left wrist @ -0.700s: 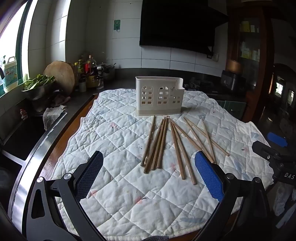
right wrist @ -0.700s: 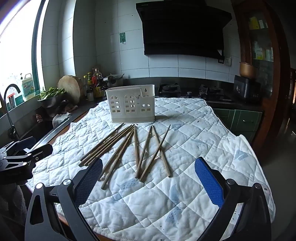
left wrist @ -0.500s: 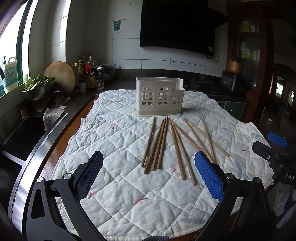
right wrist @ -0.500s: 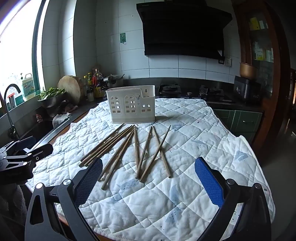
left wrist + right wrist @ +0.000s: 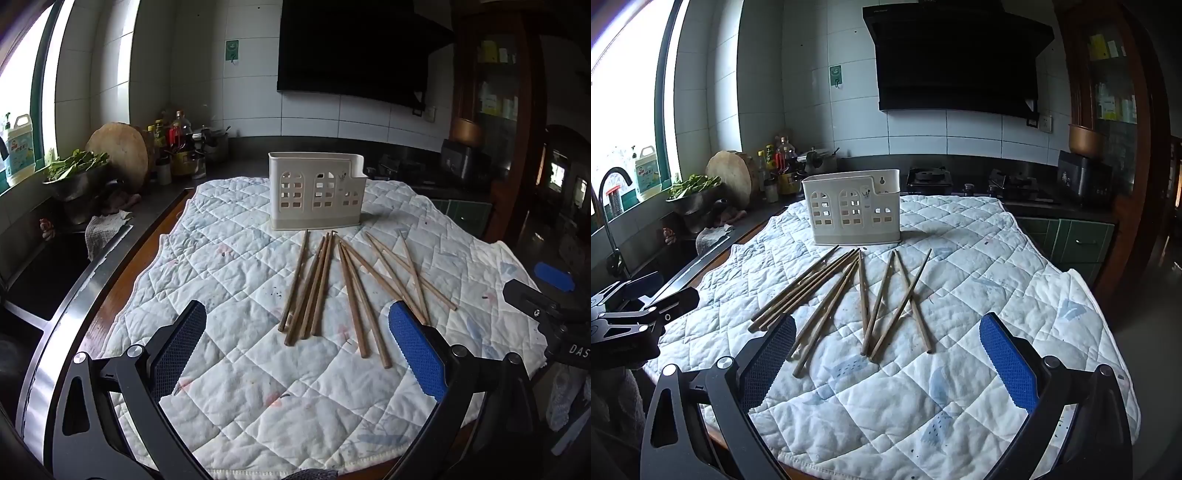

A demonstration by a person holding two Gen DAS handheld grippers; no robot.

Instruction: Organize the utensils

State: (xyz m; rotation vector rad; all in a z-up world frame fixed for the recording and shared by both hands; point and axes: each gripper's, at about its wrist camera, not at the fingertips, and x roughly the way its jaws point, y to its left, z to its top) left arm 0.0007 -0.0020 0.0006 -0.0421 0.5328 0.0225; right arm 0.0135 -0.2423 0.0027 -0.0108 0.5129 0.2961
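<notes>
Left gripper [image 5: 297, 350]: jaws spread wide, nothing between them, held above the near part of the quilted cloth [image 5: 229, 258]; blue pads aimed toward the chopsticks. Right gripper [image 5: 886, 363]: likewise spread and unloaded, held above the near edge of the same cloth, facing the same items from the other side.

Chopsticks [image 5: 321, 284]: wooden, about ten, all lying flat on the cloth in a loose fan, far tips converging toward the holder; one tight bundle on the left of the fan [image 5: 809, 288], a pair beside it, a crossed group on the right [image 5: 894, 302]; none touched by either gripper.

Utensil holder [image 5: 317, 195]: cream plastic caddy with arched cut-out windows, upright at the far end of the cloth, just beyond the chopstick tips; nothing seen standing above its rim, interior otherwise not visible.

Surroundings: chopping board [image 5: 729, 177], bowl of greens [image 5: 75, 173], bottles [image 5: 775, 162], range hood [image 5: 956, 59] along the counter and wall.

Progress: judged at the very start; no chopstick lifted or stowed; entire set left to gather and stand in the holder; crossed group probably needs separating or picking from the top stick first.
</notes>
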